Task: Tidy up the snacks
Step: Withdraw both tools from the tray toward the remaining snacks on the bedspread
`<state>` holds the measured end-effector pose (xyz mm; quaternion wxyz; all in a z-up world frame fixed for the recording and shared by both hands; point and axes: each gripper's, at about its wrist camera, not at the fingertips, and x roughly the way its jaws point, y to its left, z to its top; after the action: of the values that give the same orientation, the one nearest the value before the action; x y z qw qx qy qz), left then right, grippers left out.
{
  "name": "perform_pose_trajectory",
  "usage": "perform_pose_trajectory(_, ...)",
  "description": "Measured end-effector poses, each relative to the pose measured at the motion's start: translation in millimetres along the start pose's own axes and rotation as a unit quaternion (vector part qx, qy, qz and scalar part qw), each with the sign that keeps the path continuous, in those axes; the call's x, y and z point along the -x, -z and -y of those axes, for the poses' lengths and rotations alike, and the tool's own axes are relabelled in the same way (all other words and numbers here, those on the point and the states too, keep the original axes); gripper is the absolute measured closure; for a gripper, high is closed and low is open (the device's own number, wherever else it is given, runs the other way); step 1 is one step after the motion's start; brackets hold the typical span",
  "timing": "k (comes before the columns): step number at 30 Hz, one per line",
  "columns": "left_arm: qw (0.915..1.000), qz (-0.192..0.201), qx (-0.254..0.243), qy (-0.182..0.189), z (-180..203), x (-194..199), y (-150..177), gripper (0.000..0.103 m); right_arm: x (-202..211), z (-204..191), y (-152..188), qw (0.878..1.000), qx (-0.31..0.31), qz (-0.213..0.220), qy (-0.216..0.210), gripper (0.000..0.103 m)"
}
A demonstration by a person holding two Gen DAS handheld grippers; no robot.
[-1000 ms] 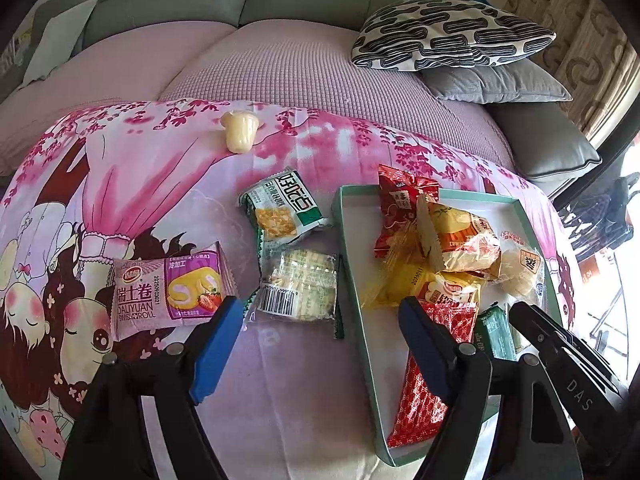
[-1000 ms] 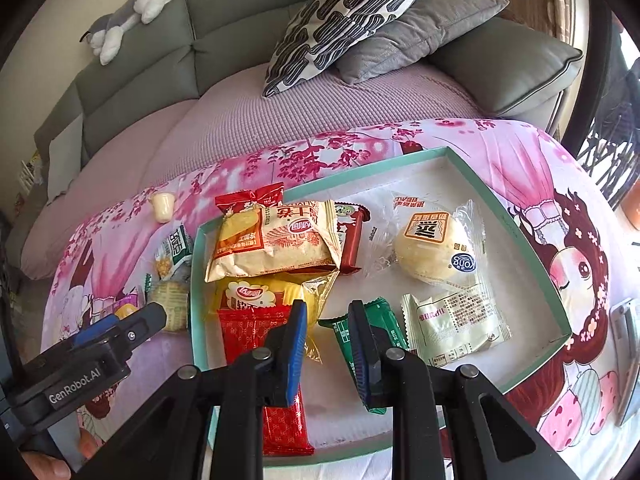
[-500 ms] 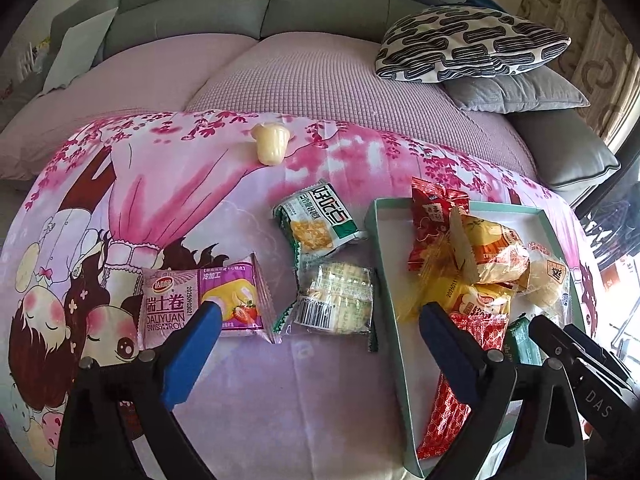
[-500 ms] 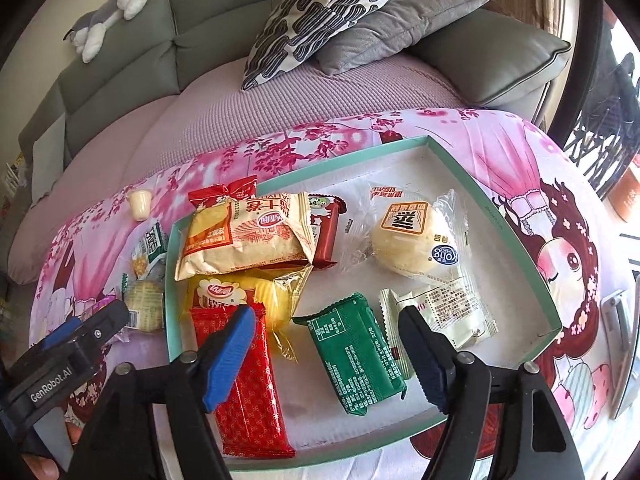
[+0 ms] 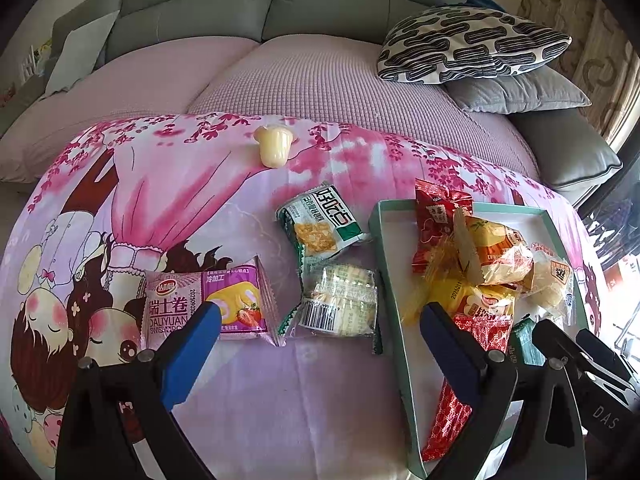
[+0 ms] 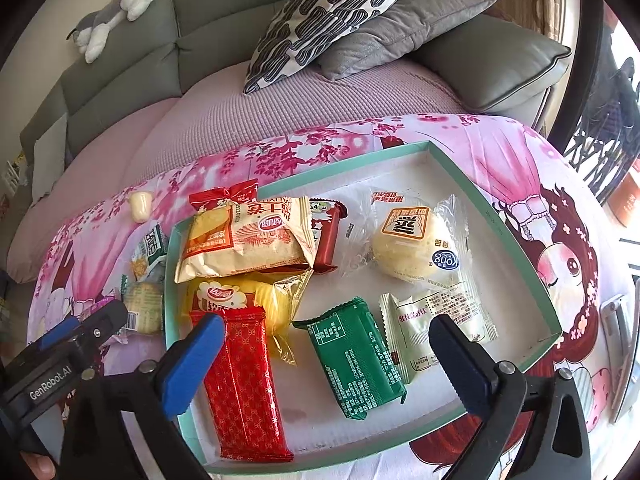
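Note:
A teal-rimmed tray (image 6: 496, 216) (image 5: 390, 280) holds several snack packs: a green pack (image 6: 354, 354), a red pack (image 6: 244, 380), a round bun (image 6: 416, 244) and a white pack (image 6: 436, 328). My right gripper (image 6: 324, 334) is open and empty above the green pack. On the cloth left of the tray lie a purple Swiss roll pack (image 5: 204, 304), a clear cracker pack (image 5: 340, 304), a green-white pack (image 5: 324, 224) and a yellow jelly cup (image 5: 274, 148). My left gripper (image 5: 318, 322) is open and empty, just before the cracker pack.
The pink cartoon cloth (image 5: 120, 208) covers a table in front of a grey sofa with lilac cover (image 5: 304, 80) and pillows (image 5: 472, 48). A phone-like object (image 6: 616, 320) lies at the table's right edge. A plush toy (image 6: 112, 12) lies on the sofa back.
My right gripper has opened wide and left the green pack lying in the tray. My left gripper has shifted left and back, so the loose packs sit more central.

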<state>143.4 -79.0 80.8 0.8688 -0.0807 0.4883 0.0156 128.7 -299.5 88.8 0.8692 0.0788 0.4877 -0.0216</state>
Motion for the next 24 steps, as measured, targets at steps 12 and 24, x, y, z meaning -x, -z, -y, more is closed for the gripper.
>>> perform_pose_trajectory(12,0.9999,0.009,0.007,0.005,-2.9,1.7,-1.0,0.003,-0.5,-3.9,0.3,1.000,0.018,0.009,0.008,0.000)
perform_pose_trajectory(24,0.9975,0.005,0.068,-0.020,-59.3,4.0,-10.4,0.003,-6.4,-28.8,4.4,0.998,0.056,-0.009,-0.011,0.000)
